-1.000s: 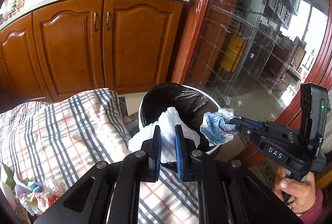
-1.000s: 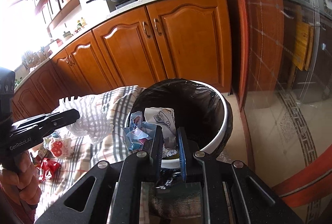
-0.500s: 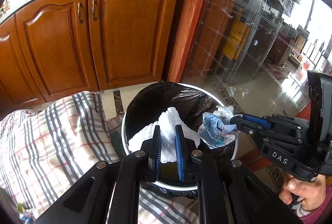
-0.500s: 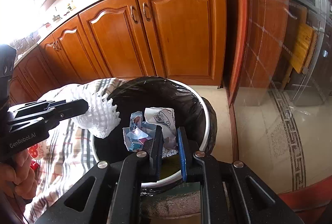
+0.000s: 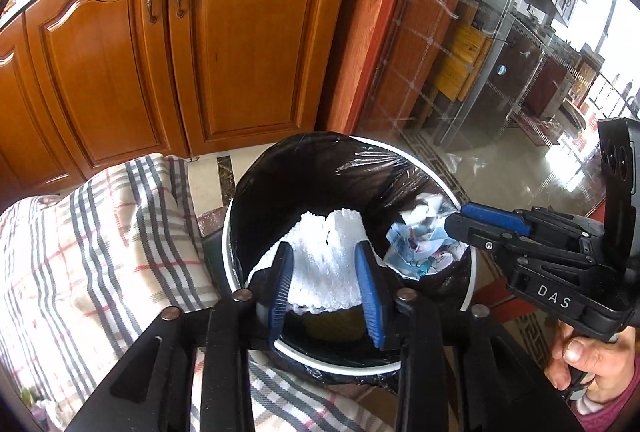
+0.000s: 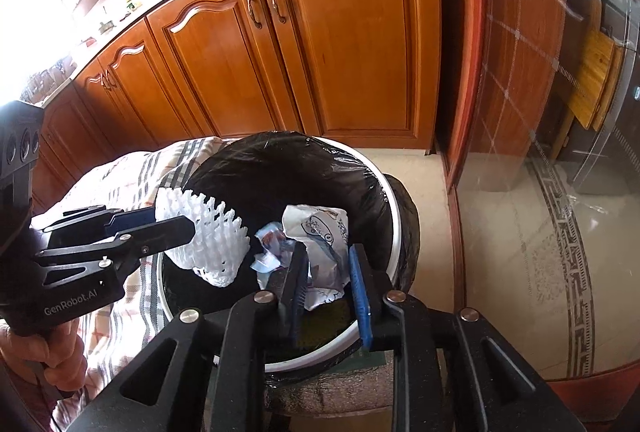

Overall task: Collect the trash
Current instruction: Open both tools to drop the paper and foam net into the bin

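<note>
Hanging over the bin (image 5: 470, 272), both tools now stand released. The left tool (image 5: 326, 282) has its blue fingers (image 5: 370, 296) spread wide, with the white foam net (image 5: 328, 264) loose between them, its long axis running along the fingers and pointing away into the black liner (image 5: 312, 175). Half a second ago those fingers were pinched tight on it. The right tool (image 6: 326, 288) has likewise parted from the crumpled wrapper (image 6: 320, 240), which sits between its fingers, above the bin's mouth; whether it touches them I cannot tell. Left of the bin lies the plaid cloth (image 5: 100, 252). Both tools have come closer to the bin's mouth.
</note>
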Motion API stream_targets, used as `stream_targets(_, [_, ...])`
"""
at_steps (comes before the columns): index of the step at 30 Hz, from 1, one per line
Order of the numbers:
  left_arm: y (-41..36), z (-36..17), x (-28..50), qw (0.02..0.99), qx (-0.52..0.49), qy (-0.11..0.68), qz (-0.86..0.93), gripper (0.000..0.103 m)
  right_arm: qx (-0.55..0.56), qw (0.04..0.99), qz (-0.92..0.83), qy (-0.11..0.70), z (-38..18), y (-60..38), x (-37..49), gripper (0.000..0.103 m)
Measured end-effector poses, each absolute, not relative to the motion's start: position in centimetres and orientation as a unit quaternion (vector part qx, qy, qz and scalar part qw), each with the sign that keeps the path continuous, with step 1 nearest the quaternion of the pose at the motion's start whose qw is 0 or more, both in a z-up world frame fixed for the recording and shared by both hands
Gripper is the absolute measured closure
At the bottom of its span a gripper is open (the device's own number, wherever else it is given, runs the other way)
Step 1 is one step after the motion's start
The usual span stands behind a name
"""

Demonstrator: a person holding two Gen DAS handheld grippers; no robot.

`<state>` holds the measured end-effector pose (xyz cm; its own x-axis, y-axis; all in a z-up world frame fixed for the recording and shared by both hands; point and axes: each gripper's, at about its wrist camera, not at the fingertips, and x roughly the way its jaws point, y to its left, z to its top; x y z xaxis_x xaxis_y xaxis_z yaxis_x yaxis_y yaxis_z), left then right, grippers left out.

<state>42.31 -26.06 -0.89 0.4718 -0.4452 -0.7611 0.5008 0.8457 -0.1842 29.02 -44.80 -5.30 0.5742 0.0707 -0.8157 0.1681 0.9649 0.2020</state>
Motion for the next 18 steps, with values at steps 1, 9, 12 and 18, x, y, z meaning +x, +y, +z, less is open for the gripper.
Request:
stream_targets(1, [-25.9,-0.8,42.2,0.858,0.029,0.432,-0.276,0.063,0.133,0.878,-0.026,0.459,-5.3,-44.8,29.0,0.075])
stream_targets(9, [-24.3,-0.5,41.5,0.860,0.004,0.427,-0.280,0.049,0.141,0.885,-0.034,0.443,-4.4,-44.5,28.2,0.067])
stream_targets(12, [-23.5,-0.3,40.9,0.861,-0.005,0.425,-0.280,0.046,0.148,0.889,-0.042,0.431,-3.8,-44.6,27.3,0.061])
stream_targets(18, [-19.8,0.7,38.4,0.872,-0.031,0.405,-0.274,0.046,0.181,0.896,-0.040,0.404,-2.9,-44.4,25.0,0.060])
